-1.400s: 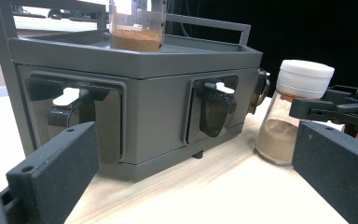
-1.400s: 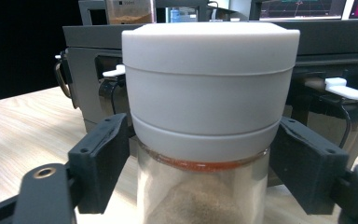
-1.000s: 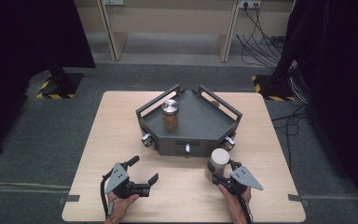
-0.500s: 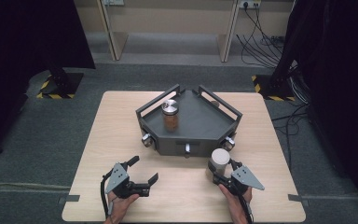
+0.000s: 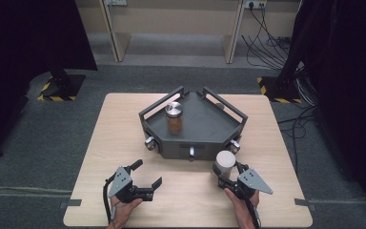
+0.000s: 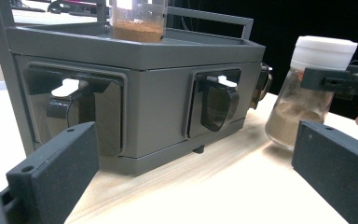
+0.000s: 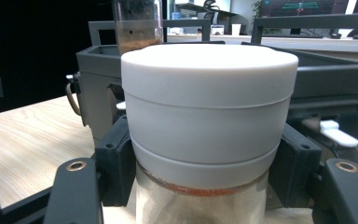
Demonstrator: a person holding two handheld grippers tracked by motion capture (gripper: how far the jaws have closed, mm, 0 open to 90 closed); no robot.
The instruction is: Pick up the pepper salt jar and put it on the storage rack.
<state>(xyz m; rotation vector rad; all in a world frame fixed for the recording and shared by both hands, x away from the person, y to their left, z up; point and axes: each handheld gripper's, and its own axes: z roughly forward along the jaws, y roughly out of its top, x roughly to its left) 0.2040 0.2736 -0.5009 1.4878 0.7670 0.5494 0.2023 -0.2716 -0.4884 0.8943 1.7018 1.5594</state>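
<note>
Left gripper (image 5: 147, 183), jaws spread wide and holding nothing, sits low over the near-left part of the tabletop (image 5: 100, 157), its open mouth angled toward the front of the grey tray (image 5: 205, 126) at the centre. It appears parked in readiness rather than at work, well apart from anything it could close on.

On the tray's deck stands a metal-lidded jar (image 5: 174, 118) of brown powder, upright near the rear-left rail. To the right, just off the tray's front-right corner, the right gripper (image 5: 226, 174) is clamped on a white-capped jar (image 5: 225, 163), gripping it at the neck just below the cap. The jar is upright at the tabletop's near-right, beside the tray; by the look of it, the hold at the neck keeps the jar vertical and leaves its base free to set down.

The left gripper view supplies what the high view cannot: the tray's front faces carry recessed dark latches (image 6: 214, 105) with small white tabs, and the white-capped jar (image 6: 307, 93) is clear glass, roughly half full of pale tan powder, its base at or just above the wood. The right gripper view shows the jaw pads pressed against both sides of the neck beneath the white cap (image 7: 207, 107), with a thin reddish band under it.
</note>
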